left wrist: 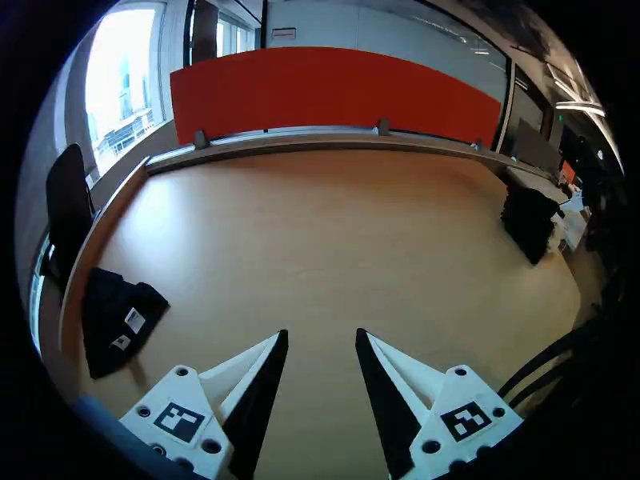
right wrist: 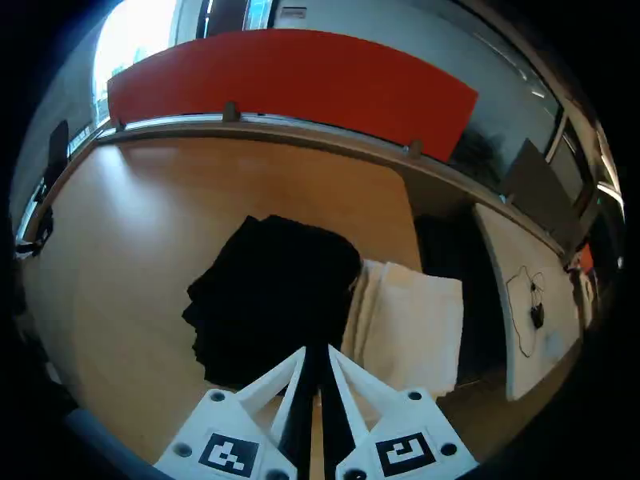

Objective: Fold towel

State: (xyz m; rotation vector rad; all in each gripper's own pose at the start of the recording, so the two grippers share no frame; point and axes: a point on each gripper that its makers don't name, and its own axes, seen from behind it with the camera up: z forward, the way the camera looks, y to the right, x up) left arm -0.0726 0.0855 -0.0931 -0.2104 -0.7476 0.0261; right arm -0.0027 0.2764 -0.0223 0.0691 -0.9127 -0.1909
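Task's thing: a black towel (right wrist: 272,296), lying in a rumpled heap on the wooden table (right wrist: 128,240), at the centre of the right gripper view.
Direction from the jaws: straight ahead of the right gripper (right wrist: 318,356) and a little to the left of the frame; its fingertips overlap the heap's near lower edge.
Long axis: none that is clear. The heap is about as broad as it is deep, with a ragged bulge at its left side.
Nearer hand: the right one, by a long way, as I judge it.
Right jaws: drawn in to a thin slit. I cannot tell whether any cloth is caught between them, since black pads meet black fabric.
Left jaws: the left gripper (left wrist: 320,340) stands wide apart at the bottom of the left gripper view, holding nothing, with bare table between the fingers.
Look of the towel: matt black, soft and thick, with no flat face or straight hem showing; corners are not to be made out.
Neighbour: a stack of white towels (right wrist: 412,328) touches the heap on its right, neatly folded, its long side running up the frame.
Other cloth: a folded black piece (left wrist: 116,316) with pale tags lies at the lower left of the left gripper view; a dark heap (left wrist: 528,220) sits at the far right edge, well apart from those jaws.
Backdrop: a red divider (left wrist: 336,92) runs along the table's far side.
Coming move, as a guess: the heap must be drawn out to open table and spread flat before any fold.
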